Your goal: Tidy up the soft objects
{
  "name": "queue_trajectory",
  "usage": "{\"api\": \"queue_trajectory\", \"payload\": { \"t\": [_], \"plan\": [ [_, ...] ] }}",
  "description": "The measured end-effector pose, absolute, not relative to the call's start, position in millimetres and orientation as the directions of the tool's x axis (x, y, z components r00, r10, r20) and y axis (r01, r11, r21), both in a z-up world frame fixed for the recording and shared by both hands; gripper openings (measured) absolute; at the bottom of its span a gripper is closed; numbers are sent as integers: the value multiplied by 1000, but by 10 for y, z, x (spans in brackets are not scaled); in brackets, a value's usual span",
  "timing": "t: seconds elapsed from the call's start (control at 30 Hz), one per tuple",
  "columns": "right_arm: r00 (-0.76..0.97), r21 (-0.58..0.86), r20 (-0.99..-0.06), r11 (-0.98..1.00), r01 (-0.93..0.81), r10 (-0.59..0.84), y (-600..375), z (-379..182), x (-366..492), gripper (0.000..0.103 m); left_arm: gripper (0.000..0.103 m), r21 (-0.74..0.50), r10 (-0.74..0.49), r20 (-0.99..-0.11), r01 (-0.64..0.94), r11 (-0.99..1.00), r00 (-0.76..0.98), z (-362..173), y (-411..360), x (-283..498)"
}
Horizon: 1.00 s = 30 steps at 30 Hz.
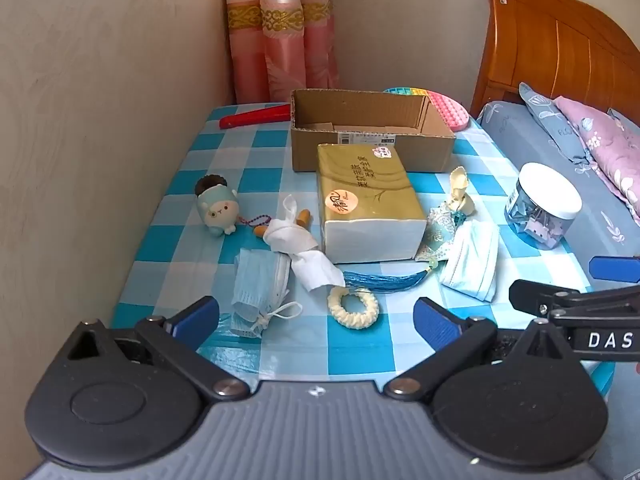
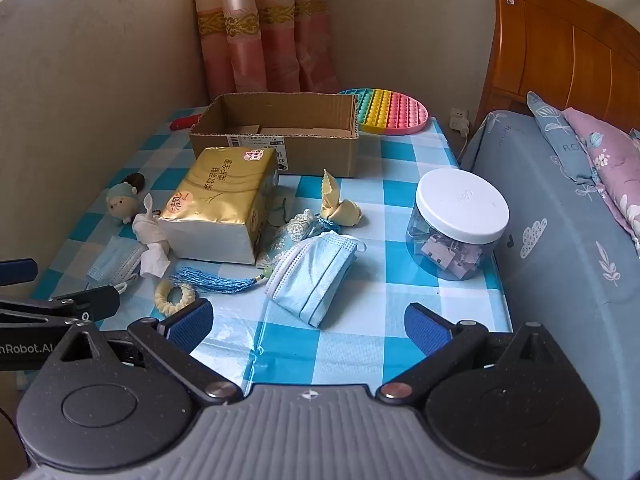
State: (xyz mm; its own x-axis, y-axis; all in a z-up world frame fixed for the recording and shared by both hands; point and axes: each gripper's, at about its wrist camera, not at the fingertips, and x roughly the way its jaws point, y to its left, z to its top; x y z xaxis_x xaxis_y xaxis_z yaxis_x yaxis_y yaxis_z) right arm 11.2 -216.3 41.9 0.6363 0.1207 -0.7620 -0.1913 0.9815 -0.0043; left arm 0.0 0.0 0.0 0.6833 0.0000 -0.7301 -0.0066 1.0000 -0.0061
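Note:
A table with a blue checked cloth (image 1: 256, 148) holds soft things. A gold tissue pack (image 1: 368, 200) lies in front of an open cardboard box (image 1: 372, 148). To its left are a plush sheep (image 1: 218, 210), a white cloth (image 1: 296, 240) and blue face masks (image 1: 260, 280). A cream scrunchie (image 1: 354, 306) and a blue tassel (image 1: 380, 280) lie nearer. More masks (image 2: 316, 276) and a yellow cloth (image 2: 340, 204) lie to the right. My left gripper (image 1: 316, 322) hovers open above the scrunchie, empty. My right gripper (image 2: 308, 326) is open and empty just short of the masks.
A clear jar (image 2: 460, 224) with a white lid stands at the table's right edge. A rainbow pop toy (image 2: 390, 112) and a red object (image 1: 256, 118) lie behind the box. Walls and a curtain (image 1: 280, 40) close the back; a bed (image 2: 560, 240) adjoins the right.

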Motion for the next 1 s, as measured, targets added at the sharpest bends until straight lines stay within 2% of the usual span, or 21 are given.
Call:
{"api": "queue_trajectory", "payload": {
  "t": [1.0],
  "plan": [
    [647, -19, -754, 981, -194, 114, -2140, 469, 81, 103, 102, -17, -5, -725, -11, 1000, 689, 46, 12, -15]
  ]
}}
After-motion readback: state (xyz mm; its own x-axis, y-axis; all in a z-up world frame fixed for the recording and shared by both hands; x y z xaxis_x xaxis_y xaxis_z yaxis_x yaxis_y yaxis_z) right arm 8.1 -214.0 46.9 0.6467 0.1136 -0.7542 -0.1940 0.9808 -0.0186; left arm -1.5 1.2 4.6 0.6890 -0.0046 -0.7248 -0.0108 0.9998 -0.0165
